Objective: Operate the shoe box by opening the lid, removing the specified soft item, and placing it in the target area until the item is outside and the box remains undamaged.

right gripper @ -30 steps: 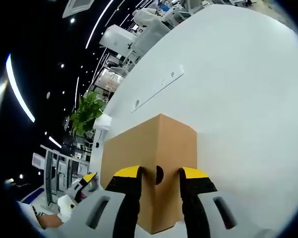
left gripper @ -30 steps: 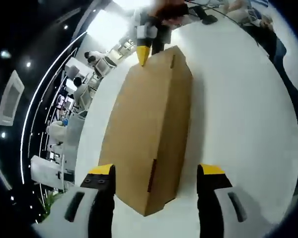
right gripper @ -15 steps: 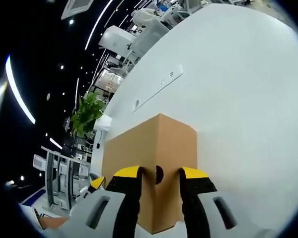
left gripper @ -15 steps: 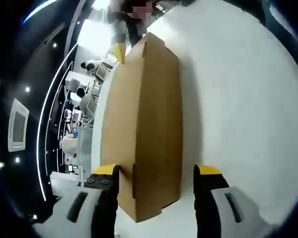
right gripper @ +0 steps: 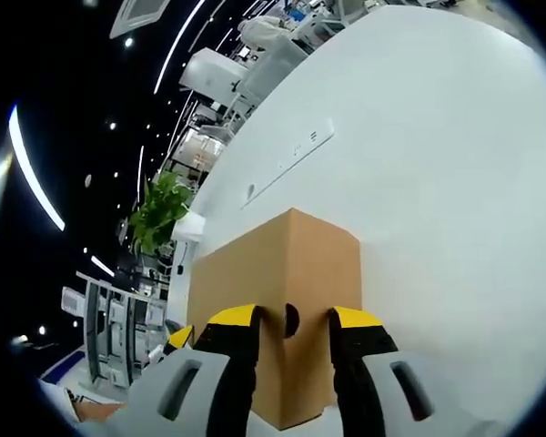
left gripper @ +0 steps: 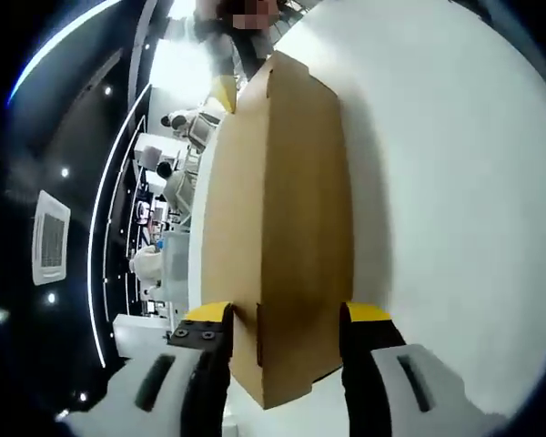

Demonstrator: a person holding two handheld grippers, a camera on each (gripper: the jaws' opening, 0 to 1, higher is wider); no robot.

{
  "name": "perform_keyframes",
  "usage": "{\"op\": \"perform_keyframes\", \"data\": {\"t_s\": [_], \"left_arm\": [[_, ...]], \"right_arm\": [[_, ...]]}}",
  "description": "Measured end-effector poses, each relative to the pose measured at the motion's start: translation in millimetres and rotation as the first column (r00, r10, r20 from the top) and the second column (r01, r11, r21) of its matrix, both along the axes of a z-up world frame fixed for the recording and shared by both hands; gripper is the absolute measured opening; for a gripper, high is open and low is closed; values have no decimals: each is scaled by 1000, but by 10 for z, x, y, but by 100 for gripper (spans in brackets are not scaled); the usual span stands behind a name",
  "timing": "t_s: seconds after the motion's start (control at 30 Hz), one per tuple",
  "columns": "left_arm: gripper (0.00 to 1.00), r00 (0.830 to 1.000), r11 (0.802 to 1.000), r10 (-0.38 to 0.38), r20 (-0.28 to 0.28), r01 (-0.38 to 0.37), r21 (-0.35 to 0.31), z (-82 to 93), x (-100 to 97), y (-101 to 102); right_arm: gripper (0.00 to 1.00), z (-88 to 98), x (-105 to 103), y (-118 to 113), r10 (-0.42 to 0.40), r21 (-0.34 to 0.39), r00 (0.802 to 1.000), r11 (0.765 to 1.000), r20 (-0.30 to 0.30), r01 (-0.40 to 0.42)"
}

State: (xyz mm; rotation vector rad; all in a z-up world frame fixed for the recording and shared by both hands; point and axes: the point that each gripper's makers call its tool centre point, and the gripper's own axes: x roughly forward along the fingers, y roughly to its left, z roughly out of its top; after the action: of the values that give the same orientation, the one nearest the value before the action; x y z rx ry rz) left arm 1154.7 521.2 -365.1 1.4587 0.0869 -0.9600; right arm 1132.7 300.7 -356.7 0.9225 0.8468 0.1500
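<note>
The left gripper is clamped w/ both yellow-tipped jaws pressed on the near end of the shoe box, lid closed. At the far end the right gripper is closed on the other end wall, by a small round hole. The cardboard box is sat on a white table, approx mid-surface. A potted plant is seen beyond the table edge.
</note>
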Motion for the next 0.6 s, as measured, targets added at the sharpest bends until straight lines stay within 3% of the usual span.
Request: {"op": "perform_keyframes", "data": {"t_s": [0.33,0.6], "left_arm": [[39,1000,999,23,17,-23,-35,74,67,-27],[39,999,999,40,22,-40,-33,57,49,-32]], "right_arm": [[30,-5,5,2,-6,4,1000,1000,-2,6],[30,-7,2,-4,-15,12,1000,1000,-3,15]]}}
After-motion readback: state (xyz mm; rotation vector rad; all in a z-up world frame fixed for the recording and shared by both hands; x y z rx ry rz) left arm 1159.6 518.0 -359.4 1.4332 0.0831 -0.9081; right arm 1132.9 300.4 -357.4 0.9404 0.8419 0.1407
